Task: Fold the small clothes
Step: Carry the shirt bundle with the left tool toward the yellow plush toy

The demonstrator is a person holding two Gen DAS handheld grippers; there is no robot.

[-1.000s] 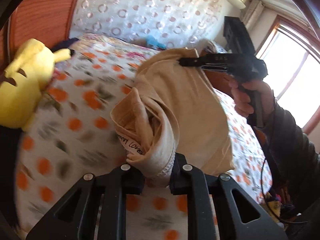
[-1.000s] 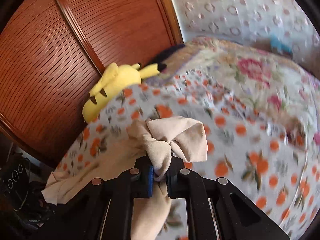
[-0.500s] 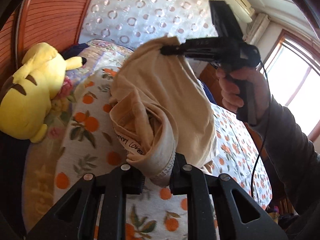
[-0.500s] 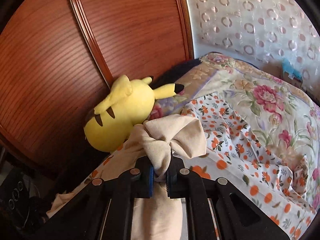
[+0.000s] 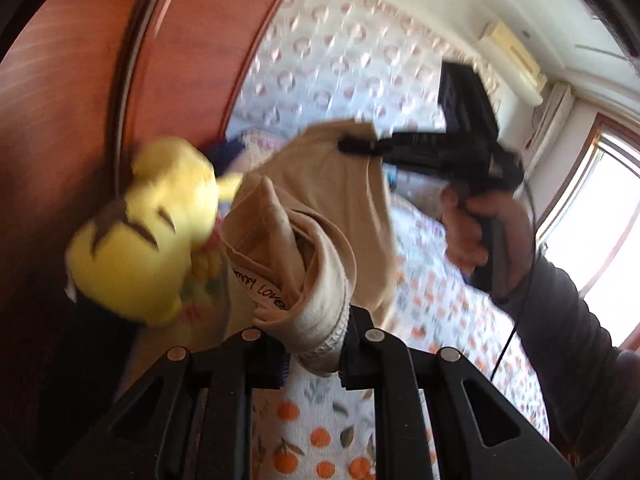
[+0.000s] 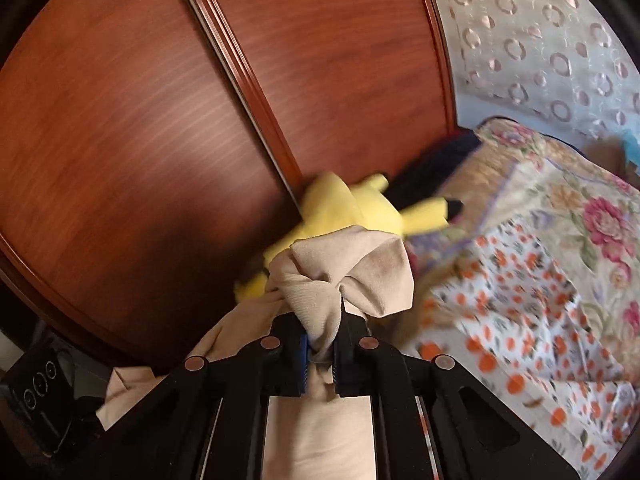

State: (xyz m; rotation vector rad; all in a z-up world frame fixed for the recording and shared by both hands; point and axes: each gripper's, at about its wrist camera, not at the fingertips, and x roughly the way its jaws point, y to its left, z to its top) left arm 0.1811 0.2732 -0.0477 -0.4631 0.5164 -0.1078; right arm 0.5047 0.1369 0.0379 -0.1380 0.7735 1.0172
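Left wrist view: the left gripper [image 5: 312,354] has its fingers clamped on a bunched edge of the beige garment [image 5: 320,208], at the printed band. The garment hangs in the air above the bed [image 5: 320,440], not lying on it. Across from it the right gripper [image 5: 352,146], gripped by the person's hand [image 5: 480,232], pinches the far upper corner of the same cloth. A yellow plush toy [image 5: 144,240] sits just behind, against the wooden wardrobe door [image 5: 180,60].

Right wrist view: the right gripper [image 6: 320,344] has its fingers closed tight on a knot of the beige garment [image 6: 344,272]; the rest of the cloth trails down and to the left below the frame. The plush toy [image 6: 360,208] lies beyond, beside the orange-print bedspread [image 6: 520,320].

Assessment: no fold is visible. The garment is crumpled and held aloft between both grippers. Spreading it flat on the bed and every fold appear outstanding.
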